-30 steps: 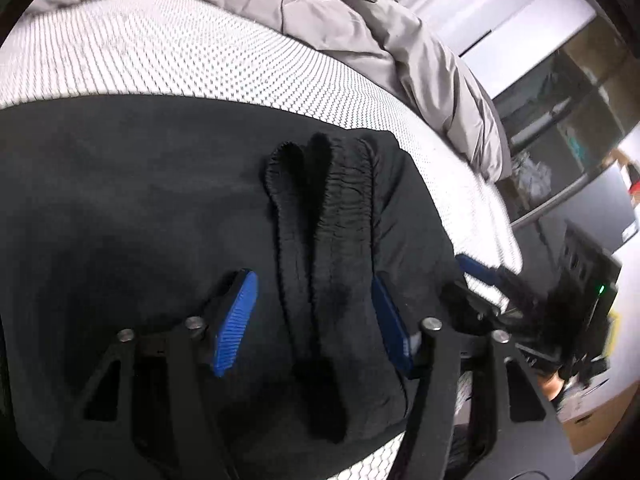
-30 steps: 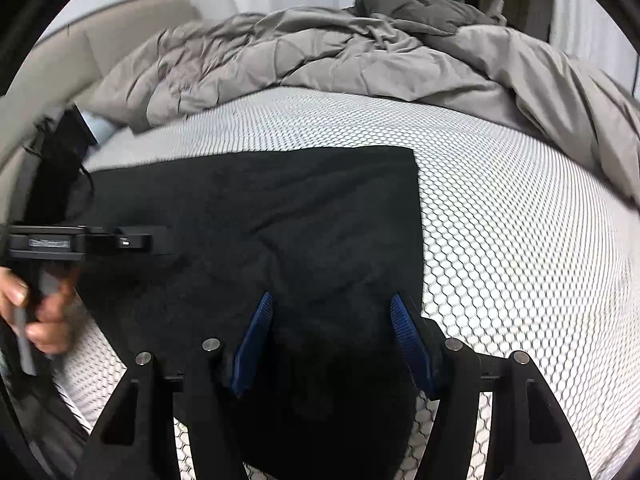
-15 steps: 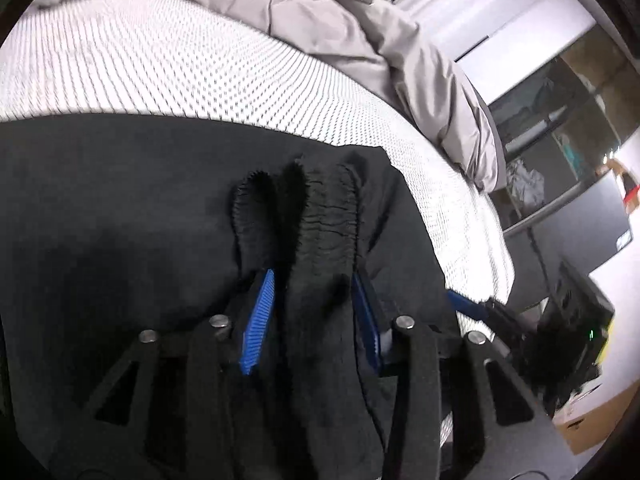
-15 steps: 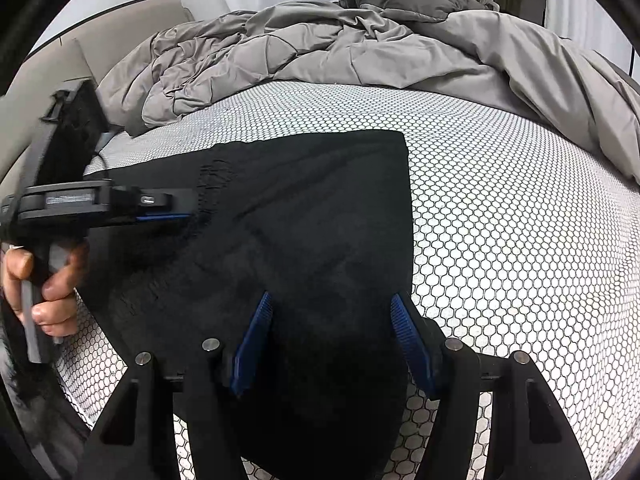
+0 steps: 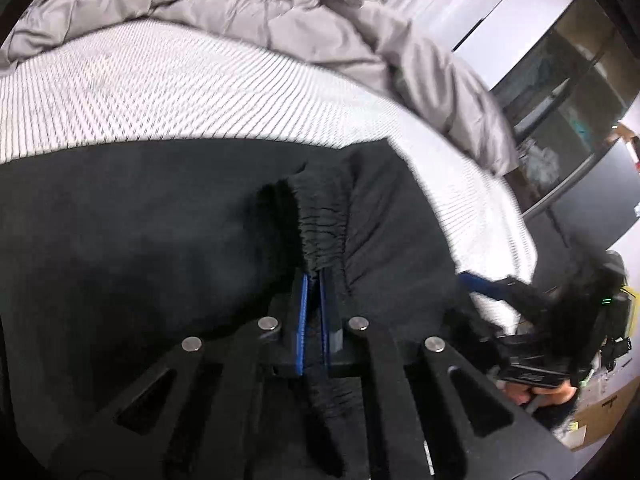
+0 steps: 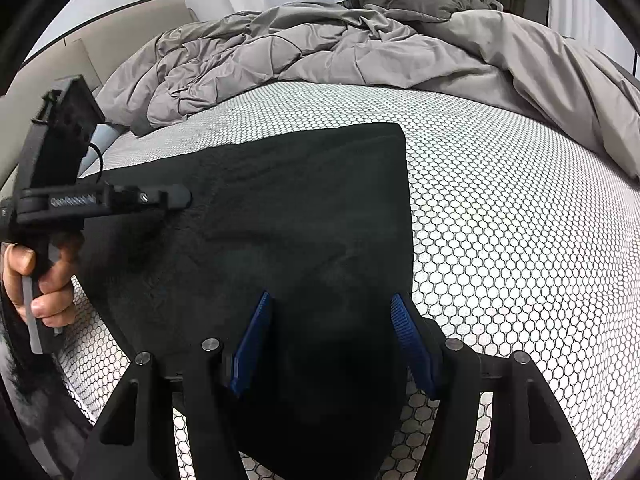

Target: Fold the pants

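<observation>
Black pants [image 6: 304, 216] lie spread on the white honeycomb-patterned bed [image 6: 500, 220]. In the left wrist view my left gripper [image 5: 314, 280] is shut on the gathered elastic waistband [image 5: 324, 224] of the pants [image 5: 140, 240]. It shows from the side in the right wrist view [image 6: 176, 200], at the pants' left edge. My right gripper [image 6: 332, 308] is open, its blue pads on either side of the near end of the cloth, not pinching it. It shows blurred in the left wrist view [image 5: 480, 284].
A rumpled grey duvet [image 6: 360, 48] is piled along the far side of the bed. A beige headboard [image 6: 100, 40] is at the far left. Dark shelves and a cardboard box [image 5: 600, 412] stand beyond the bed's edge.
My left gripper has closed from wide open onto the bunched waistband. The right gripper has stayed open over the near end of the pants.
</observation>
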`<act>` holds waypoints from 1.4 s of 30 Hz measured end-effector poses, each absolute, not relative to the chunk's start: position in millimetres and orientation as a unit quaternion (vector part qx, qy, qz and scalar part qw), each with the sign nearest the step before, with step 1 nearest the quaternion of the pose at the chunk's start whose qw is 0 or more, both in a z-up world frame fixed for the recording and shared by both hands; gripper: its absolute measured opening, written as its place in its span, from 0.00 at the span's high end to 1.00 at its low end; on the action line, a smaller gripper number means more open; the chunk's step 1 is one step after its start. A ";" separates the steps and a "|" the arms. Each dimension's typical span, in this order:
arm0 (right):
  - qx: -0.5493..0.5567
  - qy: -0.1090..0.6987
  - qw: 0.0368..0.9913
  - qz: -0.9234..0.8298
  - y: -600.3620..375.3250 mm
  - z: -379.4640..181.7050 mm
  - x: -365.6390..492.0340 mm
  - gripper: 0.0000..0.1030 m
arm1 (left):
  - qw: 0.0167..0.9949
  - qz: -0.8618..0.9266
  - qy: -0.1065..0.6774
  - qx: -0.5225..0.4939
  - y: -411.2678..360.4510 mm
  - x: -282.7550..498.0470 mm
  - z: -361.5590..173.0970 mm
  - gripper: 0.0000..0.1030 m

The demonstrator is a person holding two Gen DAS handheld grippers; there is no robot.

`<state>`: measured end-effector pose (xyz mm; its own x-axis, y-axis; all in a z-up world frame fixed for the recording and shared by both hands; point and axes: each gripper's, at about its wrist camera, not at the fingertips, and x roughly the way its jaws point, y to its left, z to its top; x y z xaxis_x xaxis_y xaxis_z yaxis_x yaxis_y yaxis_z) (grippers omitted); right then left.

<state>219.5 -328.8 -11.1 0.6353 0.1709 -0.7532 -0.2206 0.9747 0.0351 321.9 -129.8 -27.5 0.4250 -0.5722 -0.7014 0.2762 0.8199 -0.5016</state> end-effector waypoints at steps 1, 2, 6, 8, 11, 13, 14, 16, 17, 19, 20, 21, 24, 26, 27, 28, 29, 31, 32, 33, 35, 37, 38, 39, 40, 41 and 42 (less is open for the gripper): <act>-0.030 0.414 0.903 0.108 -328.4 -11.5 219.7 0.38 | 0.827 -0.252 0.478 -0.156 -128.6 323.2 -33.0 0.95; -0.029 0.415 0.903 0.108 -328.3 -11.9 219.8 0.38 | 0.824 -0.247 0.486 -0.156 -129.0 325.7 -38.2 0.94; -0.027 0.416 0.902 0.109 -330.2 -11.6 219.0 0.38 | 0.814 -0.249 0.495 -0.174 -116.0 323.5 -41.8 0.90; -0.023 0.416 0.902 0.110 -332.9 -10.5 218.1 0.38 | 0.801 -0.254 0.505 -0.198 -105.2 322.5 -44.5 0.81; -0.017 0.420 0.901 0.109 -336.6 -11.5 218.3 0.38 | 0.781 -0.280 0.511 -0.225 -97.8 322.3 -50.8 0.65; -0.019 0.422 0.900 0.108 -335.6 -13.3 218.5 0.38 | 0.773 -0.289 0.515 -0.233 -100.0 325.4 -54.9 0.59; -0.020 0.422 0.900 0.107 -334.2 -13.6 218.3 0.38 | 0.767 -0.295 0.518 -0.238 -102.1 328.3 -57.6 0.55; -0.023 0.422 0.900 0.107 -331.9 -14.0 218.2 0.36 | 0.759 -0.300 0.521 -0.251 -108.6 335.8 -61.9 0.52; -0.024 0.422 0.900 0.107 -330.6 -14.2 218.4 0.35 | 0.756 -0.301 0.522 -0.257 -111.1 339.4 -64.2 0.52; -0.025 0.423 0.900 0.107 -329.1 -14.8 218.9 0.35 | 0.752 -0.300 0.521 -0.269 -116.7 344.9 -67.0 0.52; -0.026 0.423 0.900 0.107 -328.6 -15.2 219.2 0.35 | 0.753 -0.298 0.519 -0.273 -117.7 345.9 -66.7 0.57; -0.026 0.423 0.899 0.108 -329.0 -15.4 220.0 0.34 | 0.758 -0.291 0.516 -0.274 -118.2 345.4 -65.8 0.73; -0.025 0.423 0.899 0.108 -330.6 -15.9 220.9 0.34 | 0.777 -0.283 0.496 -0.266 -116.6 338.9 -59.4 0.88; -0.024 0.423 0.899 0.110 -330.8 -15.5 221.3 0.34 | 0.796 -0.281 0.477 -0.245 -121.5 332.0 -47.2 0.91; -0.025 0.422 0.899 0.110 -330.4 -15.6 221.4 0.34 | 0.807 -0.279 0.468 -0.229 -125.5 328.9 -40.8 0.92; -0.025 0.422 0.900 0.111 -330.6 -16.0 221.2 0.34 | 0.814 -0.278 0.461 -0.216 -128.5 327.1 -36.9 0.92; -0.025 0.422 0.900 0.110 -330.5 -16.6 221.8 0.34 | 0.818 -0.276 0.461 -0.205 -131.2 326.5 -36.2 0.92; -0.022 0.421 0.900 0.111 -331.1 -16.5 222.4 0.34 | 0.813 -0.283 0.464 -0.211 -128.0 327.9 -36.8 0.93; -0.017 0.419 0.901 0.113 -331.9 -14.5 222.3 0.34 | 0.808 -0.289 0.463 -0.221 -121.1 328.1 -34.5 0.93; -0.009 0.416 0.902 0.118 -332.9 -11.6 221.9 0.34 | 0.809 -0.290 0.459 -0.224 -112.1 326.9 -30.6 0.93; 0.010 0.405 0.905 0.130 -335.7 -3.9 220.0 0.34 | 0.821 -0.284 0.441 -0.226 -92.5 321.0 -16.3 0.93; 0.029 0.393 0.908 0.143 -336.3 4.5 218.1 0.34 | 0.835 -0.268 0.424 -0.226 -67.2 313.2 -2.5 0.94; 0.036 0.389 0.908 0.148 -335.3 6.7 218.0 0.34 | 0.844 -0.253 0.416 -0.226 -51.2 310.1 3.3 0.94; 0.040 0.388 0.908 0.153 -332.8 8.0 218.7 0.34 | 0.850 -0.236 0.412 -0.227 -34.7 307.9 6.6 0.94; 0.039 0.388 0.908 0.154 -330.1 8.1 219.4 0.34 | 0.854 -0.221 0.413 -0.227 -23.1 307.2 7.7 0.94; 0.033 0.391 0.907 0.155 -325.1 6.5 220.9 0.34 | 0.855 -0.208 0.419 -0.224 -10.3 307.5 4.3 0.94; 0.026 0.397 0.904 0.158 -319.3 3.1 223.2 0.34 | 0.854 -0.192 0.428 -0.225 3.0 308.4 -1.9 0.93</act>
